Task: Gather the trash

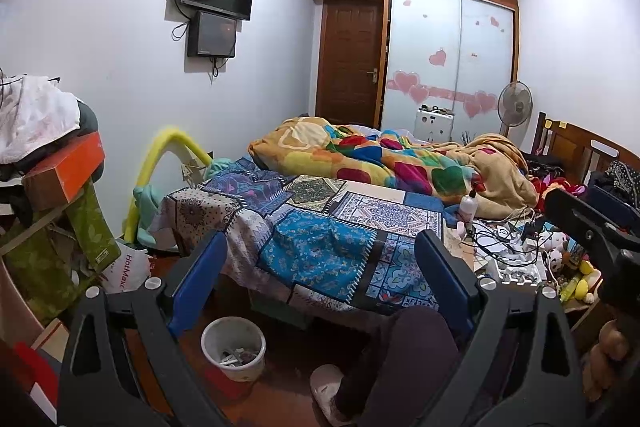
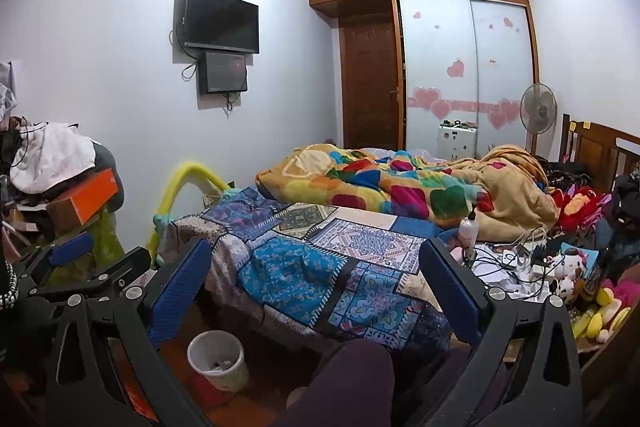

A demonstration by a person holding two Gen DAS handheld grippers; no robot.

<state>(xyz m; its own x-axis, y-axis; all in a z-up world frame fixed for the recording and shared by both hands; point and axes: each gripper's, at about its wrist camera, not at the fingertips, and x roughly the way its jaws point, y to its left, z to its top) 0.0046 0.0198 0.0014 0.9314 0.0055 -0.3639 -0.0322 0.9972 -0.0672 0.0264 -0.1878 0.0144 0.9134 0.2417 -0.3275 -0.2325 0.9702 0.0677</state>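
Left wrist view: I see my left gripper (image 1: 320,267) with its blue fingers (image 1: 198,281) spread wide and nothing between them, held above the floor at the foot of the bed (image 1: 320,227). Below and between the fingers stands a white trash bin (image 1: 233,349) on the wooden floor, upright, with scraps of trash (image 1: 236,357) lying in its bottom. It sits just beside the bed's near corner, under the overhang of the patchwork cover (image 1: 316,255). My knee and a slippered foot (image 1: 328,387) show at the bottom edge, near the bin. At the far right edge I catch part of my right gripper's black frame.

From the right wrist camera, my right gripper (image 2: 316,291) is spread open as well, gripping nothing. The same bin (image 2: 216,359) appears low on the left, between the left finger and my knee. My left gripper (image 2: 72,253) shows at the left edge, in front of a heap of clothes and an orange box (image 2: 94,201).

On the bed, a bright multicoloured blanket (image 2: 380,187) is bunched up toward the headboard. A pump bottle (image 2: 469,227) stands upright at the right edge of the mattress, beside a cluttered side surface of tangled cables (image 2: 504,259), papers and plush toys (image 2: 572,271). A television (image 2: 221,21) hangs on the left wall, and a standing fan (image 2: 538,109) sits before the wardrobe.
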